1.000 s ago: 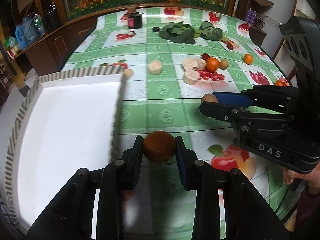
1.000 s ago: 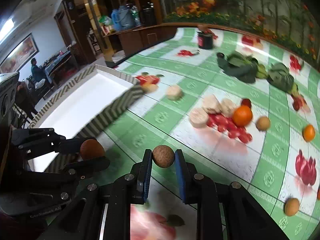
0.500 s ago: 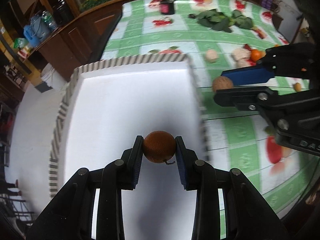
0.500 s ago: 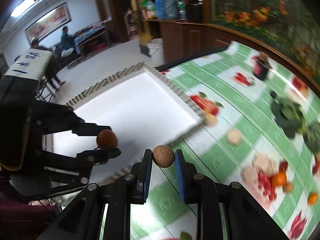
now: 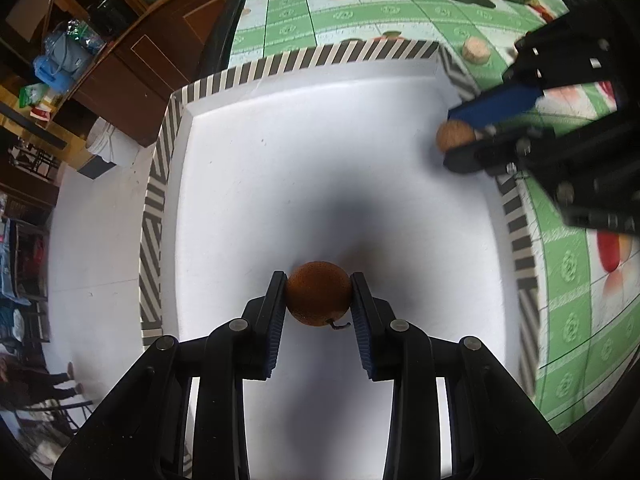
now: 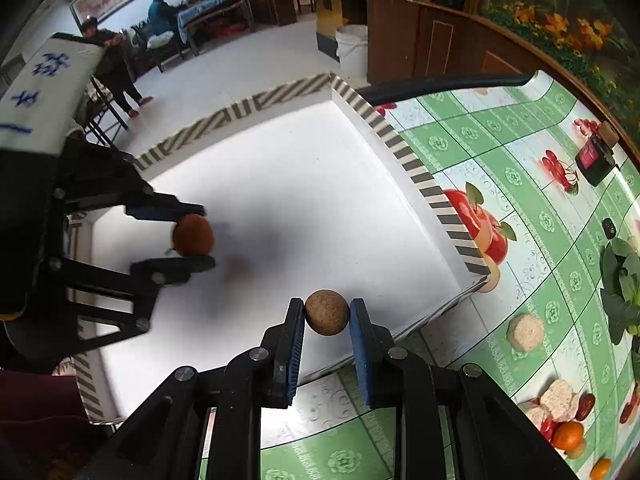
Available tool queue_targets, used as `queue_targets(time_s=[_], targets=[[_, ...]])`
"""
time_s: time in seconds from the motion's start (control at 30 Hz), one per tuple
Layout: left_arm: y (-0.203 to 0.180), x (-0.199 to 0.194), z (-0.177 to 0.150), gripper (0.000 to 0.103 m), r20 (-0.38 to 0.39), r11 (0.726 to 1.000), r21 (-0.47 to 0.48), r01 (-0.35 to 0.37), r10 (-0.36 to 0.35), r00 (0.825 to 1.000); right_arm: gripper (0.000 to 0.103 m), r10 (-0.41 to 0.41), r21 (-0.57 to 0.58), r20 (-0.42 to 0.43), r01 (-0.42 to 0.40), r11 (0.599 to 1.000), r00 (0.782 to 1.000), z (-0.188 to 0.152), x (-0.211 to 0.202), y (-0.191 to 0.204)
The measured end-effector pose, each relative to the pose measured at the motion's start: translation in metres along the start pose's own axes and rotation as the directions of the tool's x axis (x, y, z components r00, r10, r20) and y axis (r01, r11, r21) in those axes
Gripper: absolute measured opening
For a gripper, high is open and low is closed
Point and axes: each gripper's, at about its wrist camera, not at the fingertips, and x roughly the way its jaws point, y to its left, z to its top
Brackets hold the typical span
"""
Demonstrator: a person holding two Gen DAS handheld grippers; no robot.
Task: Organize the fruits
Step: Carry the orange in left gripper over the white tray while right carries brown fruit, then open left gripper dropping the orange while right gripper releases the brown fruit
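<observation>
While your left gripper points down over the white tray with the grey-striped rim, its blue pads are clamped on a round reddish-brown fruit with a short stalk, held above the tray's middle. To the right, your right gripper is closed on a smaller tan, rough-skinned round fruit, just inside the tray's right edge, beside the green fruit-print tablecloth.

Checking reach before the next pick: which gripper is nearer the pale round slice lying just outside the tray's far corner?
Right. The right gripper hangs beside that corner, close to the slice; the left gripper is mid-tray.
</observation>
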Motion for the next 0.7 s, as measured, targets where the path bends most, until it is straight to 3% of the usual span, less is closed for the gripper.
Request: queue_targets(time_s=[0.4, 0.7], targets=[[0.005, 0.01, 0.0, 0.031, -0.021, 0.999, 0.025, -0.02, 0.02, 1.0, 0.022, -0.028, -0.029, -0.067, 0.026, 0.999, 0.997, 0.012, 0.017, 0.005], [0.011, 0.013, -0.001, 0.031, -0.022, 1.0, -0.024, -0.016, 0.015, 1.0, 0.022, -0.026, -0.013, -0.106, 0.025, 1.0, 0.994, 0.013, 0.028, 0.002]])
